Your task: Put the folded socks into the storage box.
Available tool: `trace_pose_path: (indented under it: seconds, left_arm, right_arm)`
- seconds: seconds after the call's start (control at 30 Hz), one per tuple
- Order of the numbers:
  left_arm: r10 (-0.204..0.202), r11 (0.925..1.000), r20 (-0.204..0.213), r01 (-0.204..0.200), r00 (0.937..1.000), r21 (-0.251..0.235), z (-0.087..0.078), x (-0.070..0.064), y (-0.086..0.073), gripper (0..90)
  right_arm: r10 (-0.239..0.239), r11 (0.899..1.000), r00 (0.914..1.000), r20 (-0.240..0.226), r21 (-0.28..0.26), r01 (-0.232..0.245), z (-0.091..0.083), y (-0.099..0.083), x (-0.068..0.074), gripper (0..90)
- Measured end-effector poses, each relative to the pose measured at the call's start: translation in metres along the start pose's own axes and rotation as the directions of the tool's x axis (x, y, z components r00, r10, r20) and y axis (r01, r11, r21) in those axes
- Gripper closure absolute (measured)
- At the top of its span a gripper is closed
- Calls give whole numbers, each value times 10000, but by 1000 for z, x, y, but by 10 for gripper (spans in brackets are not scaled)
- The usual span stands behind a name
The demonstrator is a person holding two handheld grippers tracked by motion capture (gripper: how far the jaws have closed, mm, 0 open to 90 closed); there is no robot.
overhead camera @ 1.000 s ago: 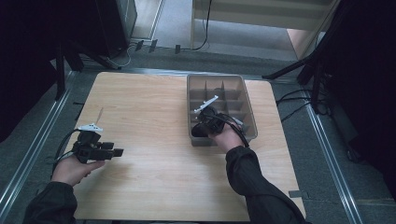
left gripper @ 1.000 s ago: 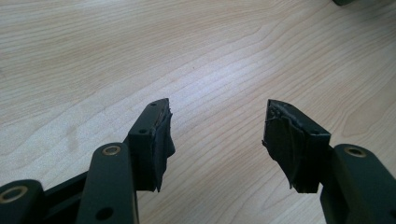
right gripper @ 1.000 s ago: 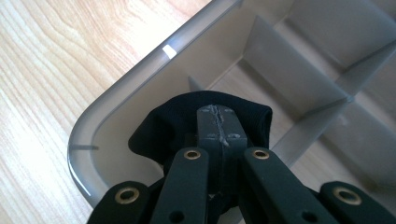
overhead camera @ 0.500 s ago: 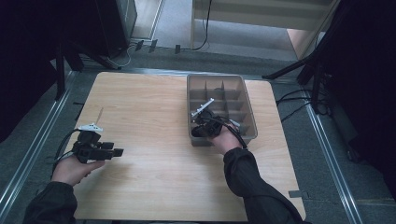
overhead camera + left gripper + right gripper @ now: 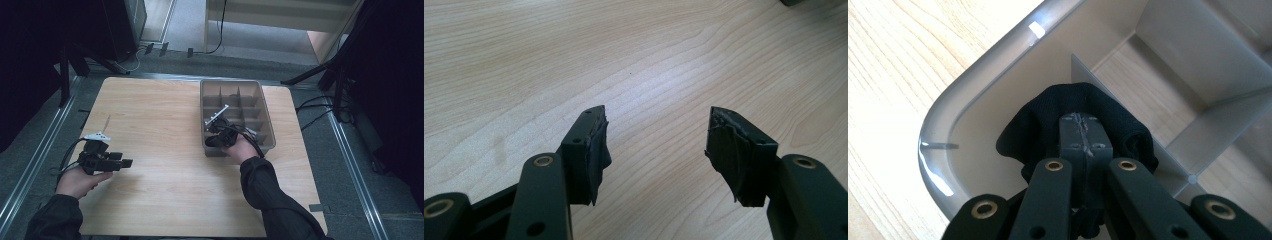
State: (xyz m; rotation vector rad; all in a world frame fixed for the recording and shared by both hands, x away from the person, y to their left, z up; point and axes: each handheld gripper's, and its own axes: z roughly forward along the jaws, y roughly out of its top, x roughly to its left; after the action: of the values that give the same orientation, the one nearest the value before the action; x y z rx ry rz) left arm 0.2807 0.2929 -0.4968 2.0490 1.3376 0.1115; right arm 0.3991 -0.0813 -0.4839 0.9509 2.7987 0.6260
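Matt black knitted cloth (image 5: 1075, 117), glossy grey plastic bin (image 5: 978, 107), smooth pale wood table (image 5: 574, 55)

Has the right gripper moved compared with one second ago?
Yes. The right gripper slid toward the near-left corner of the grey bin, carrying the black cloth.

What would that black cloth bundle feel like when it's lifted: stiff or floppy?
Probably floppy: the black cloth bundle bulges in soft folds around the shut right tongs. Likely light, since a narrow pinch seems to hold it over the divided bin. Its knit surface looks unlikely to slip, and it shouldn't roll.
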Motion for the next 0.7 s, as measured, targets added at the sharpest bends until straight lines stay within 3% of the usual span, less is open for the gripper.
trace_pose_path:
  seconds: [0.2, 0.33, 0.7]
  left_arm:
    - [-20, 10000, -22, 20, 10000, -79, -1, -1, 0, 405]
    - [-28, 10000, -9, 28, 10000, -41, 0, 0, 0, 399]
    - [-20, 9999, -69, 19, 10000, -132, 1, -3, 1, 390]
  right_arm:
    - [-34, 9984, 10000, 60, -558, 37, -4, -3, 0, 890]
    - [80, 9932, 9999, 90, -1161, -69, -15, -6, -1, 875]
    - [303, 9780, 9995, -2, -2064, -297, -38, -19, 1, 877]
